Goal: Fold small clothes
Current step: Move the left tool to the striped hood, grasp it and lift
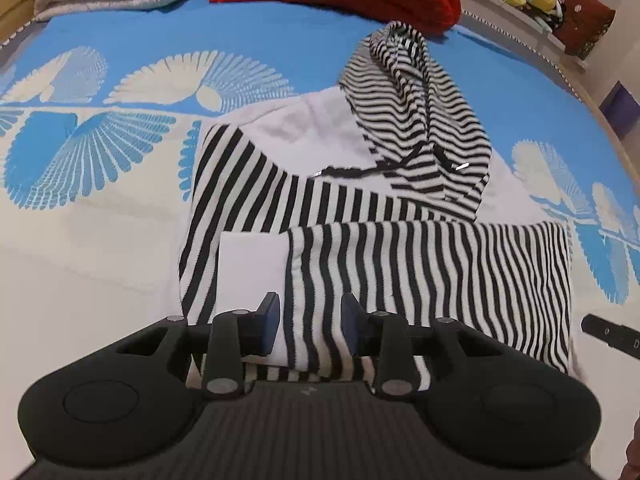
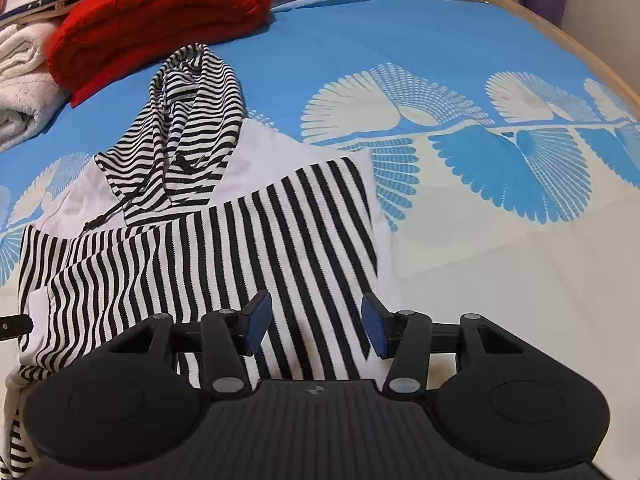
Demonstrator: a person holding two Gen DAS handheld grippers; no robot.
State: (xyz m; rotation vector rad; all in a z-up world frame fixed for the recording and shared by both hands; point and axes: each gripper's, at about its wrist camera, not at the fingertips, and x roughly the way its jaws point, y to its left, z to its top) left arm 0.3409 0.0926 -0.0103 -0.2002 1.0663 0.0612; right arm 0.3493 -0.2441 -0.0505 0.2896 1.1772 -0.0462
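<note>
Left gripper [image 1: 309, 320] sits low over the near edge of the striped hoodie [image 1: 400, 264], jaws parted with striped cloth lying between the blue pads [image 1: 272, 322] but nothing pinched. Over on the other side, the right gripper [image 2: 316, 326] is spread wider, hovering above the broad-striped panel near the hem, also holding nothing. Its black tip pokes into the left camera's edge, so the two tools are working the same bottom edge from either end.

The hoodie lies on the blue and white bedspread [image 2: 460, 60], sleeves already crossed over the body, a white cuff [image 1: 252, 268] showing just ahead of the left pads, and the hood [image 1: 416, 120] flopped up toward the far side with its drawstring [image 1: 348, 171] trailing. Beyond it, a folded red blanket [image 2: 160, 20] and a white towel [image 2: 20, 80].

So the sleeve folds look done, and this reads as the setup for the bottom-to-top fold. Next call: both grippers need to drop, close on the hem through all layers, then lift together and carry it toward the hood, keeping the tucked sleeves from sliding out.
</note>
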